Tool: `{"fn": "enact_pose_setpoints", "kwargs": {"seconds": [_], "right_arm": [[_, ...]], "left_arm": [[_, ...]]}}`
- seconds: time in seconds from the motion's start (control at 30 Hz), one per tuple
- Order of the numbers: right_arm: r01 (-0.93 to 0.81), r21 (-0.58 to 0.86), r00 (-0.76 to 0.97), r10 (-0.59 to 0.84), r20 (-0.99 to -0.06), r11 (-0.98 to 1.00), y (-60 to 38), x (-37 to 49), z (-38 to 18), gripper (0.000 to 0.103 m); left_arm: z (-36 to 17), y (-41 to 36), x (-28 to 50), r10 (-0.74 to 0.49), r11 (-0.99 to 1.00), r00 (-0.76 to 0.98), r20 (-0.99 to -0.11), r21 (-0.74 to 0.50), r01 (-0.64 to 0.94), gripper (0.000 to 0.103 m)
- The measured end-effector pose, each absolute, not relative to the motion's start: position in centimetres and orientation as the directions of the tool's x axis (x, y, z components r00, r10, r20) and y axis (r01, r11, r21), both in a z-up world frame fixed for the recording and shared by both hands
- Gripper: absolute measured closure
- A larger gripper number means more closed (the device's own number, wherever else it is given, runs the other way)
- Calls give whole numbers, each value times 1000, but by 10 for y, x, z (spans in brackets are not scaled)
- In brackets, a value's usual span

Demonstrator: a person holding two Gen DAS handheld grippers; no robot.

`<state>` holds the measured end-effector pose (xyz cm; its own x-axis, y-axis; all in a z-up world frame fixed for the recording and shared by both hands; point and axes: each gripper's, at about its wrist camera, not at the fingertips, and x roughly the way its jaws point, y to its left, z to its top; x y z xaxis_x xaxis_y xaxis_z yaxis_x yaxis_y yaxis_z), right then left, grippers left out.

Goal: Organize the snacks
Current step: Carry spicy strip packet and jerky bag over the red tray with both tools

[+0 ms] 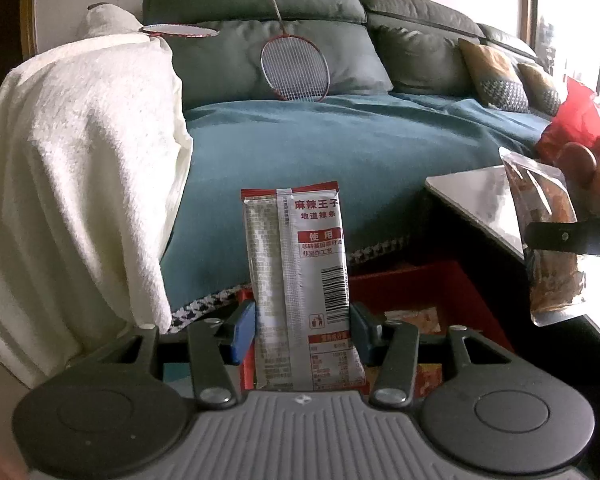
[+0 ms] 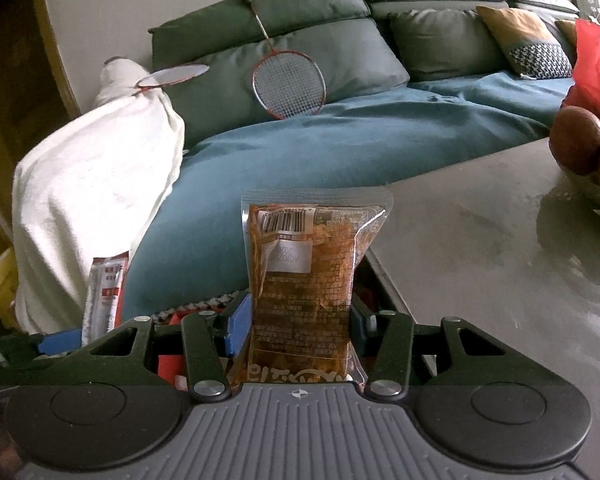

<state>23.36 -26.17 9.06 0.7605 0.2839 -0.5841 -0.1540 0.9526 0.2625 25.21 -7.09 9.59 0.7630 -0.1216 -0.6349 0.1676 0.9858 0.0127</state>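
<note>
My left gripper [image 1: 304, 320] is shut on a white and red snack packet [image 1: 300, 264], which stands upright between the blue pads [image 1: 242, 332]. My right gripper [image 2: 300, 320] is shut on a clear packet of orange-brown snack [image 2: 304, 276], also upright. In the left wrist view the clear packet [image 1: 548, 252] hangs at the right edge in a black finger [image 1: 572, 236]. In the right wrist view the white and red packet [image 2: 104, 292] shows at the lower left. A red bin [image 1: 432, 284] lies below both grippers and holds a few wrappers.
A grey table [image 2: 480, 240] sits to the right, carrying round brown fruit [image 2: 576, 140] and a red bag [image 2: 596, 64]. Ahead is a sofa with a teal cover [image 1: 340, 152], a white towel [image 1: 84, 168] on its arm, and a badminton racket [image 1: 294, 68] on the cushions.
</note>
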Motion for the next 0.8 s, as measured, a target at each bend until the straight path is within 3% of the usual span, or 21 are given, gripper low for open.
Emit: {"fn": "enact_pose_setpoints", "kwargs": {"seconds": [0.8], "right_arm": [[-160, 225, 715, 270, -645, 961, -243, 275, 70, 45]], "left_arm": [[72, -90, 295, -95, 985, 735, -672, 44, 168, 60]]}}
